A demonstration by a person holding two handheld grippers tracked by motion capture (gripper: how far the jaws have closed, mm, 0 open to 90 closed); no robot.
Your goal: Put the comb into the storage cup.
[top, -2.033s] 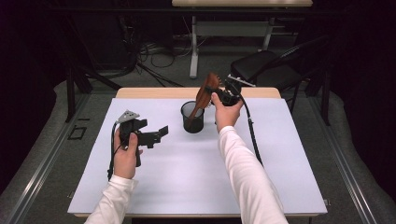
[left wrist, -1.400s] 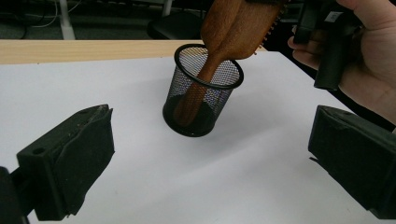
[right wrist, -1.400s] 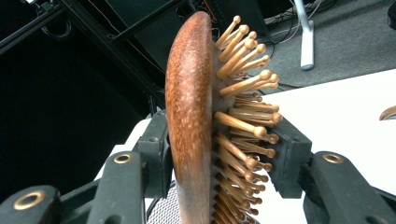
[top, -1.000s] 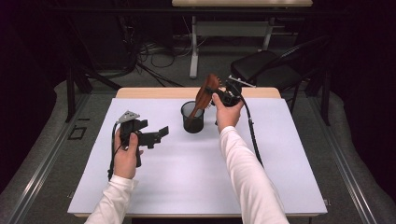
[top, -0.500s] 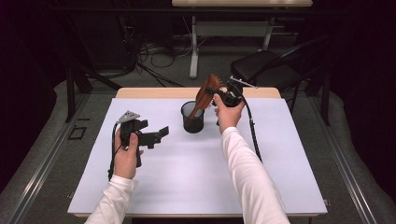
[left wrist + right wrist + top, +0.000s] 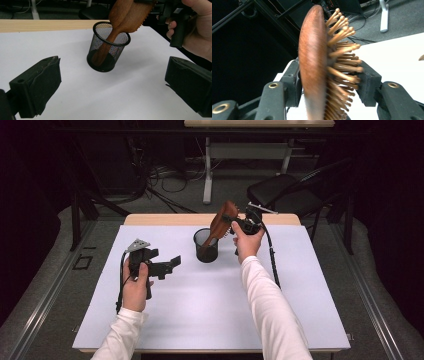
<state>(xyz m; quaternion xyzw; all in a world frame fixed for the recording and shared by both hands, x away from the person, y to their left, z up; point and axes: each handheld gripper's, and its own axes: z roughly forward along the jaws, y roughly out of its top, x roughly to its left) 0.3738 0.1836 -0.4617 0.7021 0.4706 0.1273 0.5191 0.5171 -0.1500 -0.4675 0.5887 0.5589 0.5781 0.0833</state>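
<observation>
Right gripper (image 6: 234,223), upper centre of the high view, has its jaws around the head of the wooden hairbrush (image 6: 220,222); they've just been opening a little. In the right gripper view the brush head (image 6: 315,62) sits between the pads, wooden back toward the left pad, bristle tips at the right pad; can't tell if they still press. Brush is tilted, handle down inside the black mesh cup (image 6: 206,246) on the white table (image 6: 200,310), centre frame. Left gripper (image 6: 172,262), lower left, jaws wide with nothing between, aimed at the cup (image 6: 108,50)
</observation>
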